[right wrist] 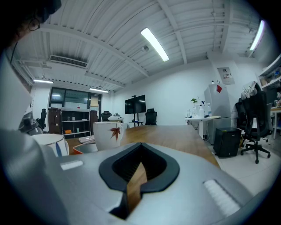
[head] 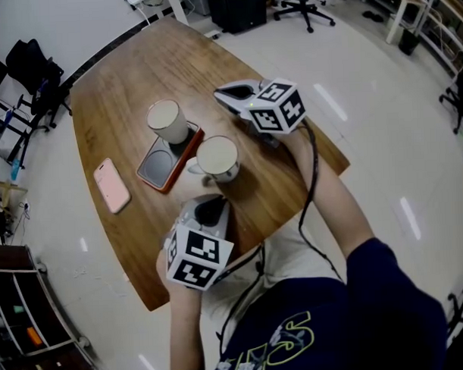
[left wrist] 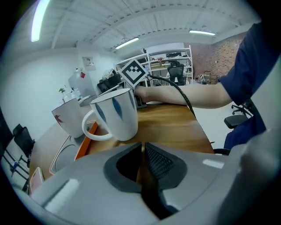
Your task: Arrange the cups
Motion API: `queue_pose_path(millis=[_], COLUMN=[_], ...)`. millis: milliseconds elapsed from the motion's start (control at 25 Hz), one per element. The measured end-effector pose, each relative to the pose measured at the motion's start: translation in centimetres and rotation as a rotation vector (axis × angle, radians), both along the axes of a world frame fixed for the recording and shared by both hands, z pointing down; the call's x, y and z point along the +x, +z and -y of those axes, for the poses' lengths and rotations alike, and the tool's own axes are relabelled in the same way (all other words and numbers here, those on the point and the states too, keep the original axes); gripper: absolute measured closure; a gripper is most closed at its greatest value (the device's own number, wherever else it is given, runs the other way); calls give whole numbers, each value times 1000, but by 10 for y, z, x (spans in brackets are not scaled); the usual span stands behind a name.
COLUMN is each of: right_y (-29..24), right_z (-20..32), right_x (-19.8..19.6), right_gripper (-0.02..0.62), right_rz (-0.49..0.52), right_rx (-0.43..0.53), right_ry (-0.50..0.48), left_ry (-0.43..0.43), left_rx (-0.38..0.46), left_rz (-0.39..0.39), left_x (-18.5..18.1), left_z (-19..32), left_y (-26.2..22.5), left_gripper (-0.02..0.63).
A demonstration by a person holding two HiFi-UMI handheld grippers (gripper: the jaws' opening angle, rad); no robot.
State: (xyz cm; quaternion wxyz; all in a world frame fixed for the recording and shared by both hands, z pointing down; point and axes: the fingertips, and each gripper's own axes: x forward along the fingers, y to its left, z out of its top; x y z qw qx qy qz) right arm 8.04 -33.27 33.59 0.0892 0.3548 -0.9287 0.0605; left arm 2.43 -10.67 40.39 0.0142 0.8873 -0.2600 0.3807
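Note:
Two white cups stand on the wooden table (head: 122, 93). The cup with a red leaf (head: 167, 120) (right wrist: 106, 134) (left wrist: 70, 117) sits on the far end of an orange-rimmed tray (head: 164, 166). The mug with blue marks (head: 217, 158) (left wrist: 115, 115) stands beside the tray's right edge, its handle towards the tray. My left gripper (head: 209, 202) (left wrist: 141, 148) is shut and empty, just short of the blue mug. My right gripper (head: 225, 93) (right wrist: 139, 151) is also shut and empty, to the right of both cups and pointing across the table.
A pink phone (head: 112, 185) lies on the table left of the tray. The table's near edge runs under my left gripper. Office chairs (head: 305, 3) and shelves (head: 32, 324) stand on the floor around the table.

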Motion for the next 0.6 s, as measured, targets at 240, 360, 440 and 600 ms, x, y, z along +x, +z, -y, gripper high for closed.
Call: queue_pose_path(millis=[240, 360, 440, 600], right_y=[2, 7, 11, 11], right_z=[-8, -11, -13, -19], right_x=[-5, -3, -4, -5], right_gripper=[593, 593, 593, 593], right_rz=[-4, -24, -37, -45], right_rx=[-13, -51, -72, -83], right_ry=[-54, -45, -48, -70], left_ry=[15, -27, -34, -130], left_rx=[8, 4, 4, 4], left_rz=[19, 21, 13, -291], left_x=[2, 1, 1, -10], left_z=[-3, -2, -2, 1], left_y=[1, 2, 1, -30], left_gripper=[604, 604, 604, 604])
